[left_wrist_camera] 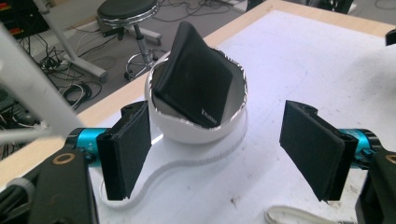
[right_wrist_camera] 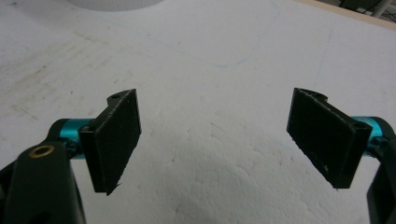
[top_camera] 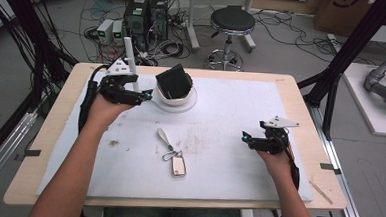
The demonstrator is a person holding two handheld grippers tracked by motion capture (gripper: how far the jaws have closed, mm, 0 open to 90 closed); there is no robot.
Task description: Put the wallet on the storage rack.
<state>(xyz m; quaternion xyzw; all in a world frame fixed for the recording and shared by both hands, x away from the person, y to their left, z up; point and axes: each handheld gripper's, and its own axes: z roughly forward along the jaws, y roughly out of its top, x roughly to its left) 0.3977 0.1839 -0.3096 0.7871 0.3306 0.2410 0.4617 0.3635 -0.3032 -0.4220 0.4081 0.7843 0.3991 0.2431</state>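
Both hand-held grippers are gaping wide: the left hand-held gripper point(left_wrist_camera: 215, 149) is facing the wallet-filled bowl point(left_wrist_camera: 196, 126) at twelve o'clock, seemingly lining up a grasp, while the right hand-held gripper point(right_wrist_camera: 217, 140) is idling.

- The lower part of the black wallet point(left_wrist_camera: 194, 91) sits inside the white bowl point(left_wrist_camera: 198, 128), hidden by its rim.
- The small print on the wallet is too blurred to read.
- In the left gripper view, the white strap point(left_wrist_camera: 299, 217) is cut off by the bottom edge.
- In the right gripper view, a white object point(right_wrist_camera: 114, 3) is cut off by the top edge.
- In the high view, the keys point(top_camera: 171, 154) are too small to count.
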